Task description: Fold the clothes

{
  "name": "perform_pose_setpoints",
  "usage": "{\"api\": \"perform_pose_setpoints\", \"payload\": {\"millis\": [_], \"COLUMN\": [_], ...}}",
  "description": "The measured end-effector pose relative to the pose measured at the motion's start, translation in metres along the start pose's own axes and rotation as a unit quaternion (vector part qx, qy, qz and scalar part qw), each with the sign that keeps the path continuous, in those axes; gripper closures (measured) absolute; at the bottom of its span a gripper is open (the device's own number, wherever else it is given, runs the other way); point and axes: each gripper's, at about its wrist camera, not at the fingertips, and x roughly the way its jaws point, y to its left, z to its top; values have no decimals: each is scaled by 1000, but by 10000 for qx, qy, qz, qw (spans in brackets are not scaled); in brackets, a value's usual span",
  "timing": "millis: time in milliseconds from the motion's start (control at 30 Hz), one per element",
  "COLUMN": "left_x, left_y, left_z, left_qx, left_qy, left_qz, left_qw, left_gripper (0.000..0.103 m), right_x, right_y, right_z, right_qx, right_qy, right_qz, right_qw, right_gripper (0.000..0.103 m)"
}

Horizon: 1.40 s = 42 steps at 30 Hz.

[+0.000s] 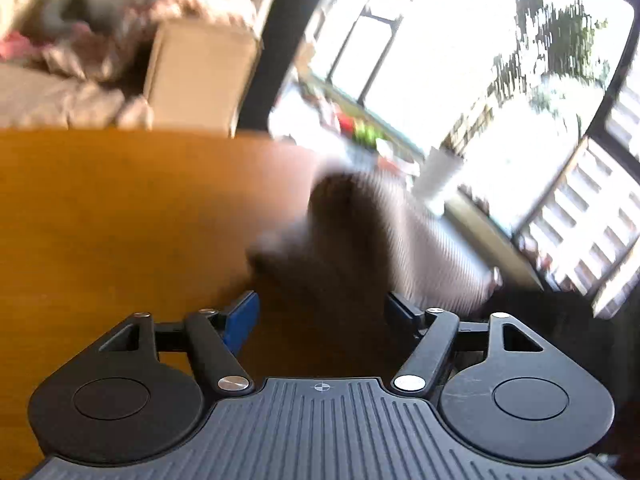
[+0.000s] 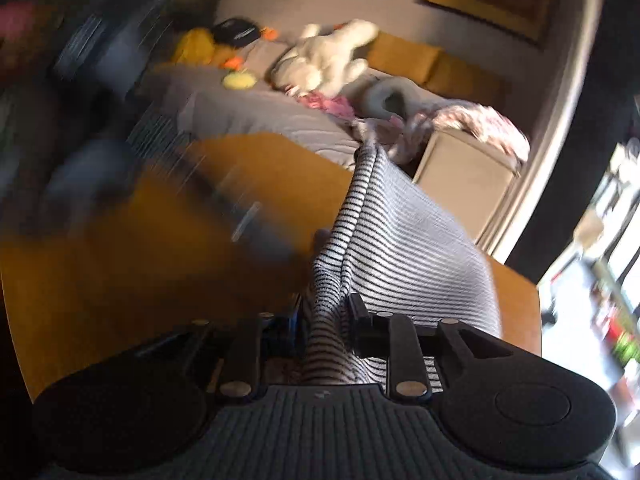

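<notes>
A black-and-white striped garment (image 2: 400, 232) hangs over the orange-brown wooden table (image 2: 120, 288). My right gripper (image 2: 324, 312) is shut on a bunched part of it, and the cloth runs up and away from the jaws. In the left wrist view the same striped garment (image 1: 360, 236) is a blurred mass just ahead of my left gripper (image 1: 320, 312), whose blue-padded fingers (image 1: 242, 320) stand wide apart with nothing between them. That gripper is low over the table (image 1: 120, 208).
A grey sofa (image 2: 256, 116) with a white plush toy (image 2: 328, 60), pink cloth and a blanket lies beyond the table. Its beige arm (image 1: 200, 76) is near the table's far edge. Bright windows (image 1: 480, 80) are to the right.
</notes>
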Motion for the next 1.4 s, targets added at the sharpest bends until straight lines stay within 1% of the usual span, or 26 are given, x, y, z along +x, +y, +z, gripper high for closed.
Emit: {"api": "perform_pose_setpoints", "payload": {"millis": [33, 100, 167, 233, 367, 467, 500, 567, 600, 633, 667, 700, 733, 800, 833, 867, 933, 1000, 1033, 1067, 1100, 1133, 1233, 1300, 1333, 1400], "left_x": [-5, -16, -21, -7, 35, 61, 60, 60, 59, 60, 57, 55, 53, 54, 56, 56, 58, 59, 59, 58, 58, 59, 60, 60, 60, 60], "left_y": [-7, -22, -44, -61, -55, -30, -13, 4, 8, 11, 8, 5, 3, 4, 3, 1, -4, -9, -11, -13, -15, -15, -19, -21, -21, -21], "left_z": [8, 22, 31, 34, 25, 16, 16, 10, 9, 9, 10, 10, 11, 10, 11, 11, 11, 12, 11, 11, 10, 10, 9, 9, 9, 8], "left_qx": [66, 203, 381, 476, 323, 28, -36, -71, -68, -96, -160, -224, -284, -317, -304, -271, -184, -82, -33, 15, 66, 128, 231, 275, 306, 349], "left_qy": [-184, -548, -766, -702, -317, -35, 17, 35, 27, 23, 23, 23, 20, -25, -46, -67, -93, -107, -104, -100, -96, -92, -93, -104, -109, -128], "left_qz": [-48, -148, -355, -509, -258, -106, -93, -120, -142, -172, -201, -230, -259, -287, -279, -266, -231, -192, -190, -187, -183, -165, -126, -106, -95, -112], "left_qw": [9998, 9982, 9957, 9951, 9986, 9999, 9999, 9999, 9999, 9998, 9997, 9995, 9993, 9991, 9991, 9993, 9995, 9997, 9998, 9998, 9998, 9997, 9996, 9995, 9994, 9992], "left_gripper": [33, 32, 33, 32, 32, 33, 34, 34, 34, 34, 34, 34, 34, 33, 32, 30, 26, 24, 24, 22, 22, 22, 20, 20, 20, 20], "right_x": [-1, 2, 5, 6, 4, -2, -3, -5, -8, -9, -15, -21, -27, -38, -42, -43, -32, -6, 8, 15, 15, 14, 11, 12, 10, -2], "right_y": [15, 42, 54, 53, 35, 25, 26, 26, 22, 12, 1, -12, -27, -55, -65, -72, -75, -67, -60, -54, -53, -53, -57, -68, -80, -119], "right_z": [-4, -8, -9, -9, -8, -13, -14, -14, -12, -8, -4, -1, 3, 9, 9, 7, 0, -13, -21, -29, -32, -34, -31, -26, -23, -21], "right_qx": [-260, -759, -942, -904, -582, -338, -362, -380, -291, -98, 210, 540, 886, 1527, 1783, 1943, 1998, 1722, 1555, 1457, 1520, 1587, 1714, 1924, 2133, 2762], "right_qy": [-40, -94, -116, -146, -171, -234, -250, -273, -276, -270, -290, -364, -499, -806, -927, -968, -753, -186, 72, 120, 35, -21, 58, 74, 0, -307], "right_qz": [-69, -216, -280, -321, -471, -330, -272, -124, 29, 224, 423, 548, 625, 626, 550, 417, 36, -226, -337, -428, -423, -412, -296, -16, 168, 547], "right_qw": [9996, 9968, 9951, 9953, 9970, 9986, 9987, 9988, 9992, 9993, 9985, 9964, 9929, 9830, 9781, 9753, 9769, 9846, 9872, 9883, 9875, 9865, 9847, 9813, 9768, 9590], "right_gripper": [74, 70, 68, 68, 68, 67, 66, 55, 44, 39, 31, 24, 22, 14, 12, 7, 5, 5, 2, 0, 0, 0, 0, 0, 0, 0]}}
